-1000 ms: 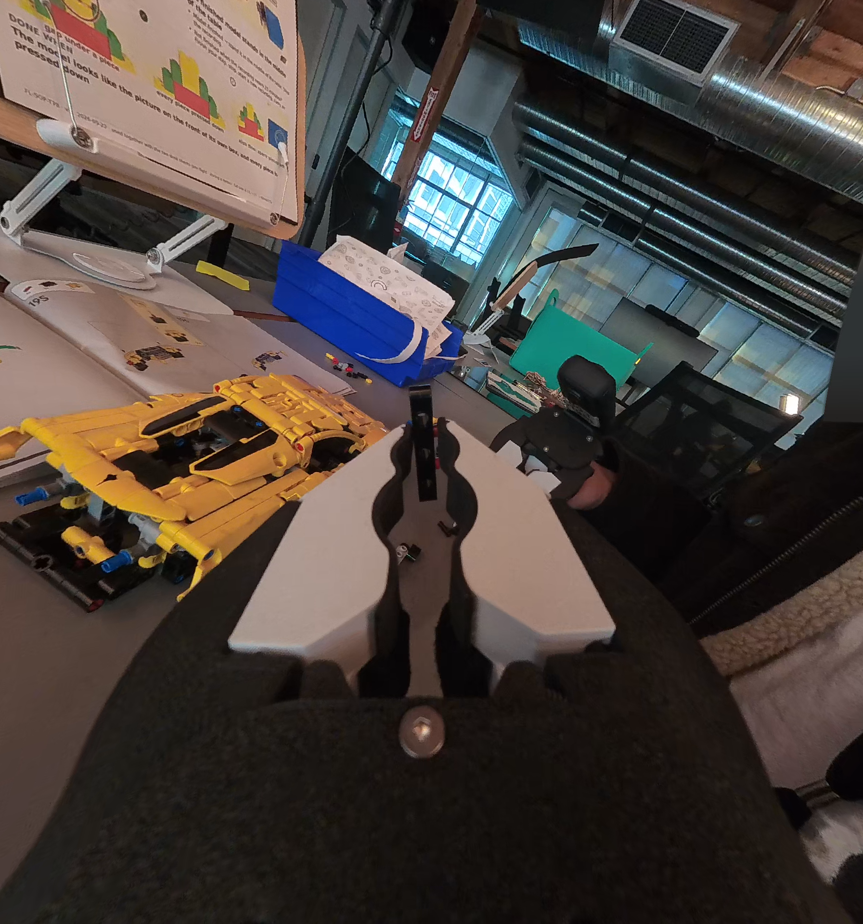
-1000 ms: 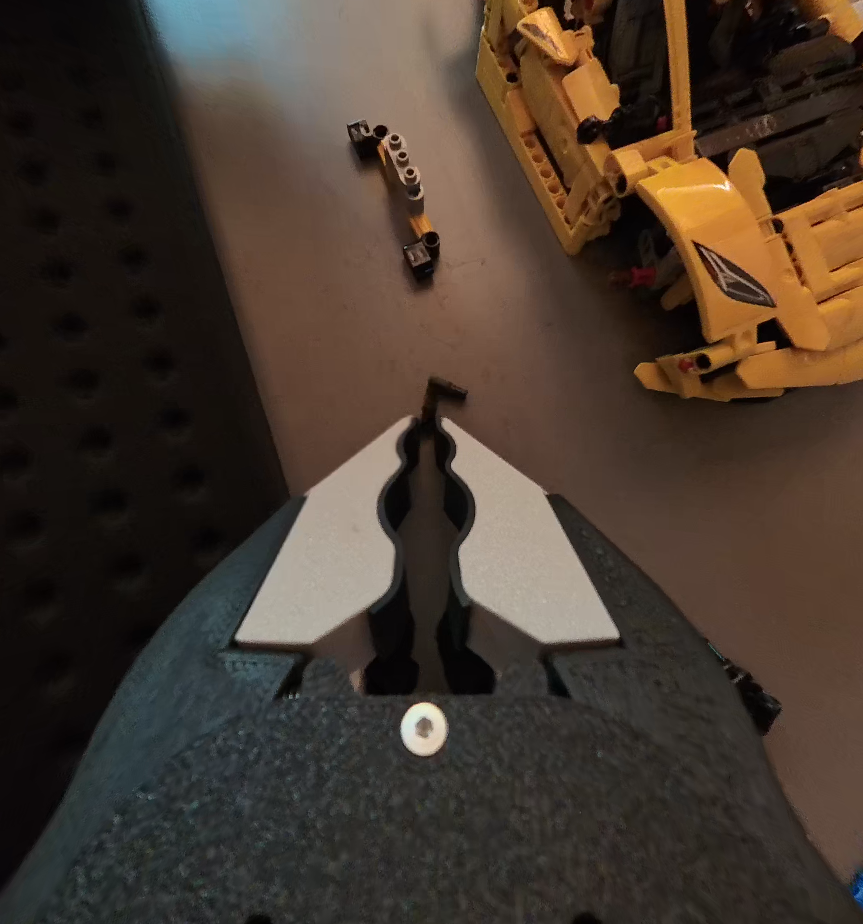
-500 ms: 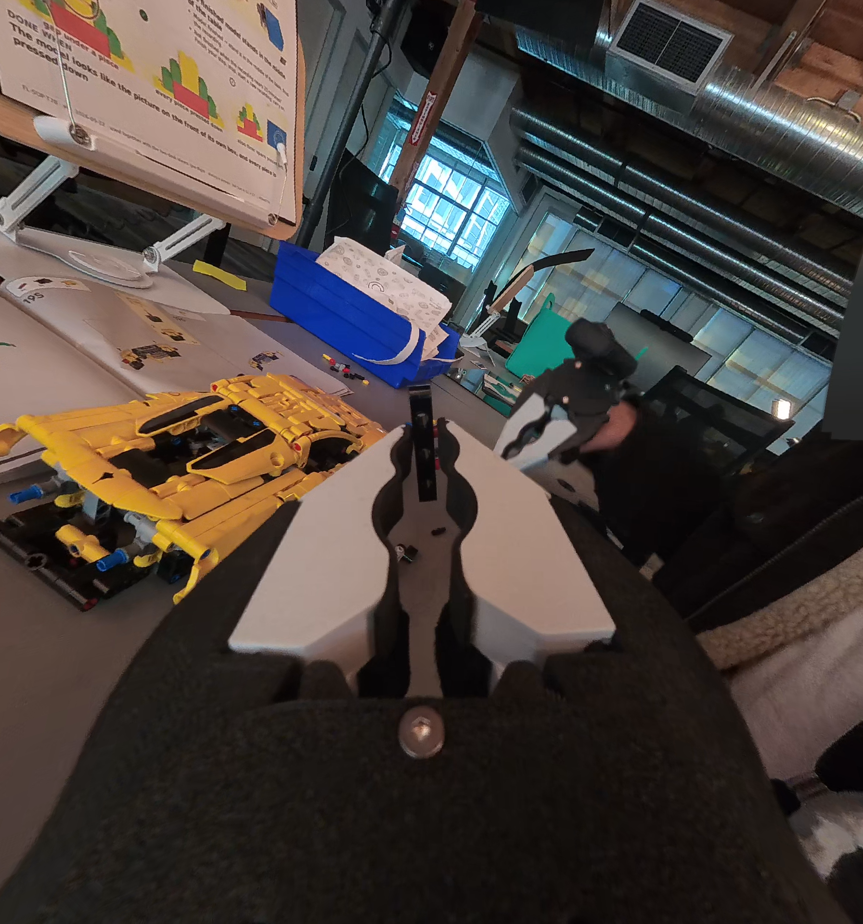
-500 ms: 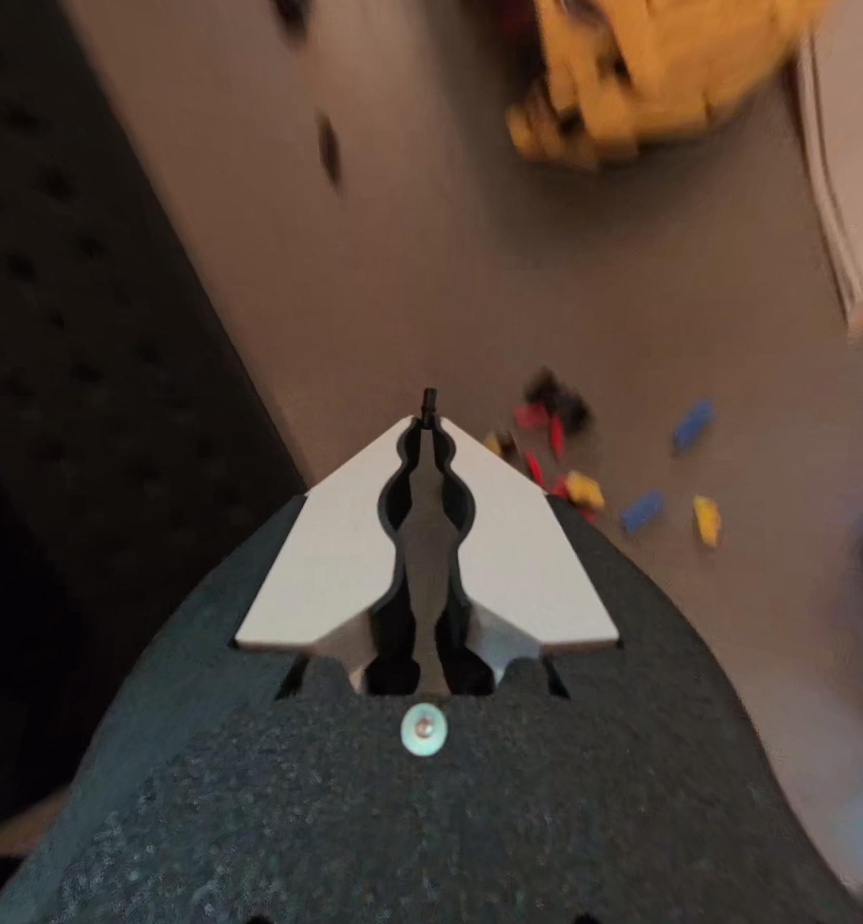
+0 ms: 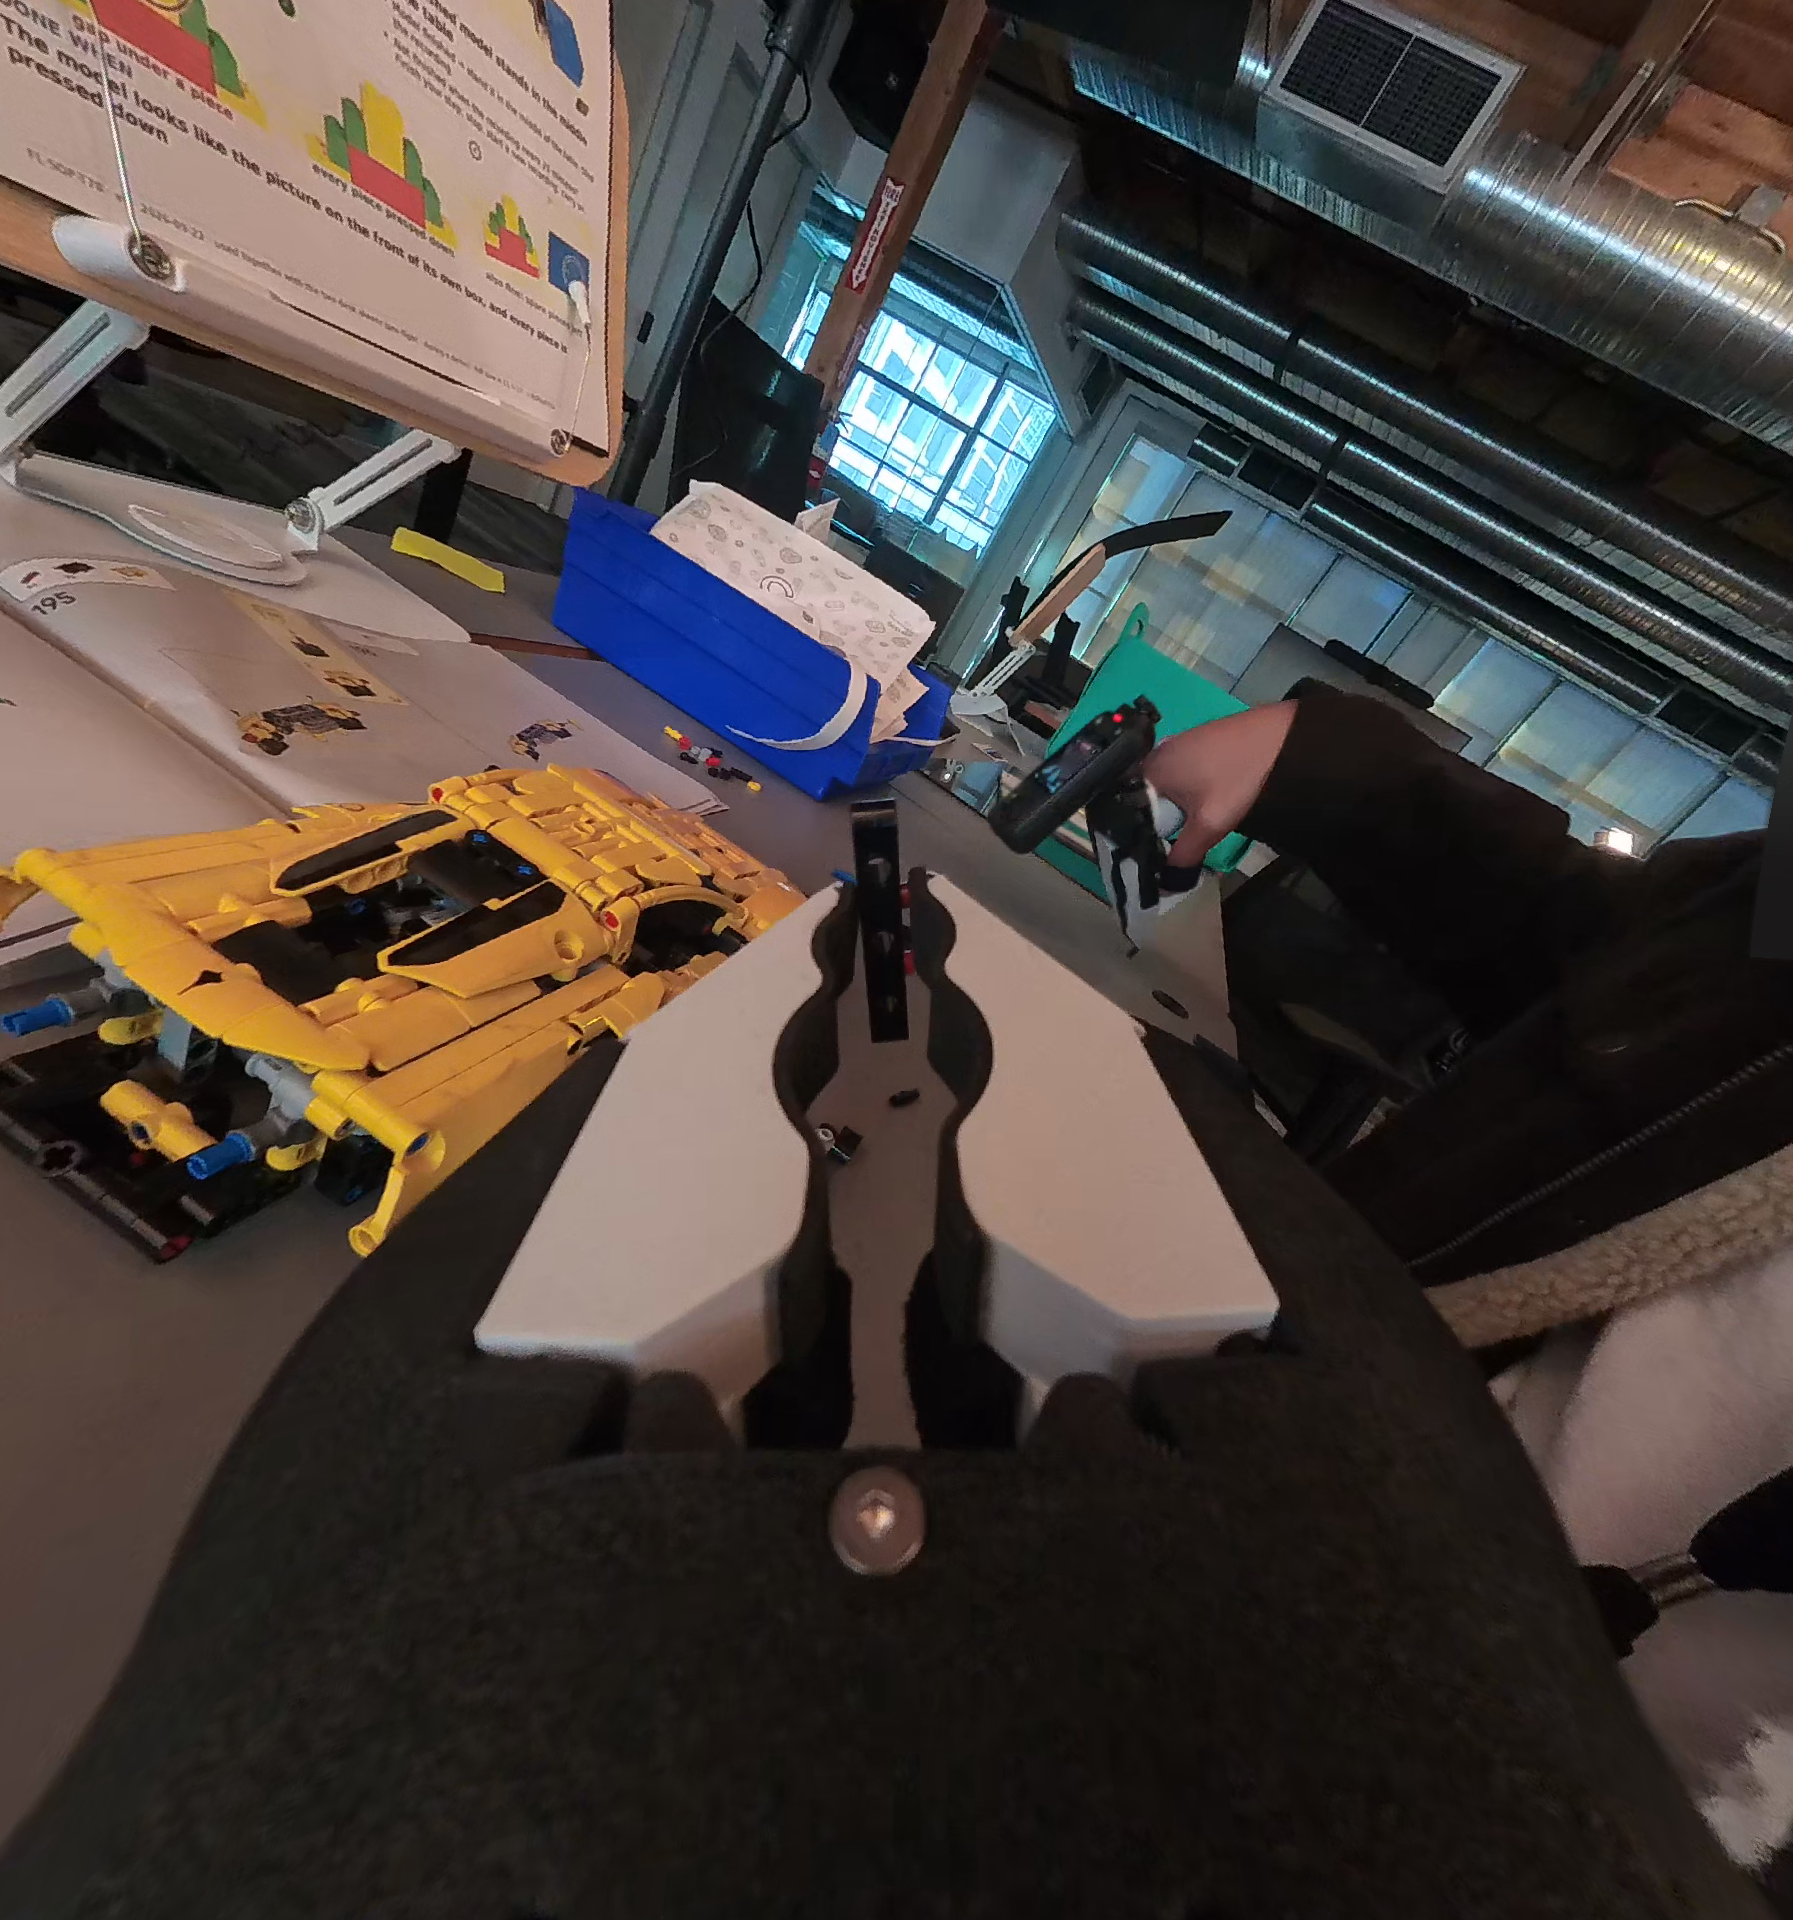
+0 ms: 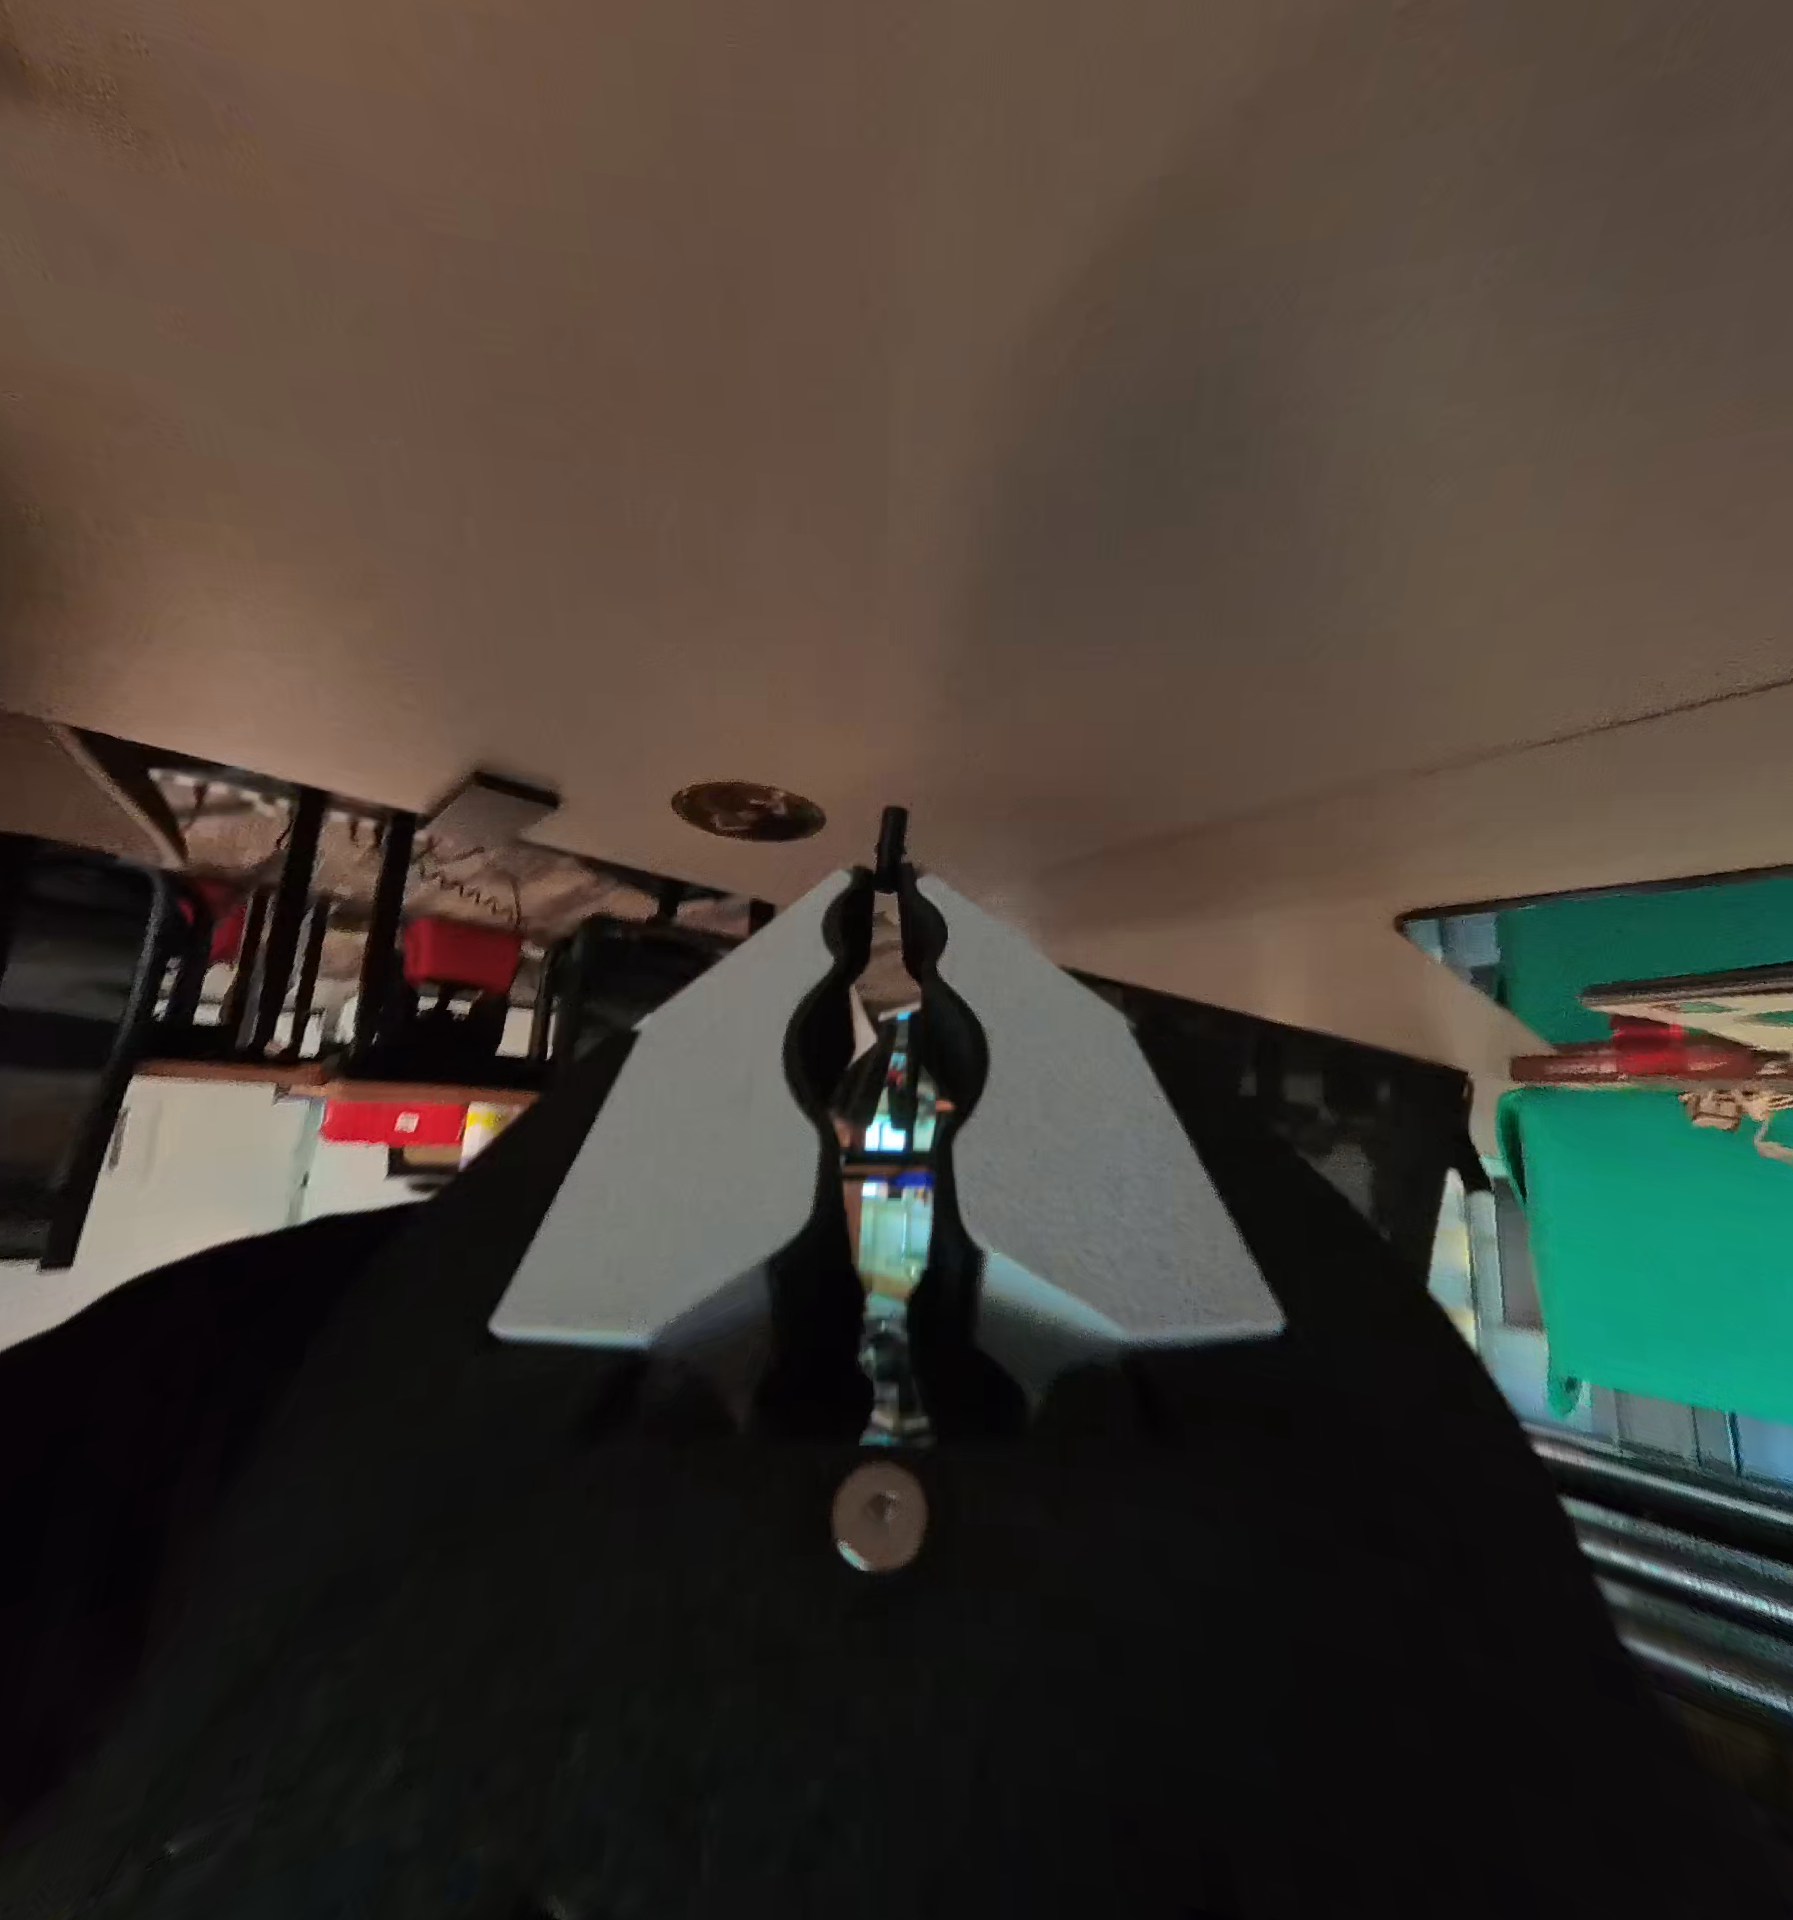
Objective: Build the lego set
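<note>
- While the left gripper [image 5: 876, 894] hangs above the grey counter [image 5: 92, 1351], its jaws are closed on a flat black lego beam [image 5: 879, 925] that stands upright between the tips.
- To the left of that gripper, the yellow lego car [image 5: 352, 966] rests on the counter, its far side overlapping the open instruction booklet [image 5: 196, 675].
- Behind the car sit a blue bin [image 5: 705, 655] stuffed with printed paper and a scatter of small loose pieces [image 5: 710, 758].
- A sheet of pictured instructions [image 5: 331, 156] is clipped to a tilted stand at the upper left.
- The right gripper [image 6: 890, 883], seen in its own view turned upside down, has its jaws pinched on a small black pin [image 6: 890, 836]; the picture is blurred.
- In the left wrist view, a hand [image 5: 1209, 790] in a dark sleeve holds that gripper in the air to the right, off the counter's edge.
</note>
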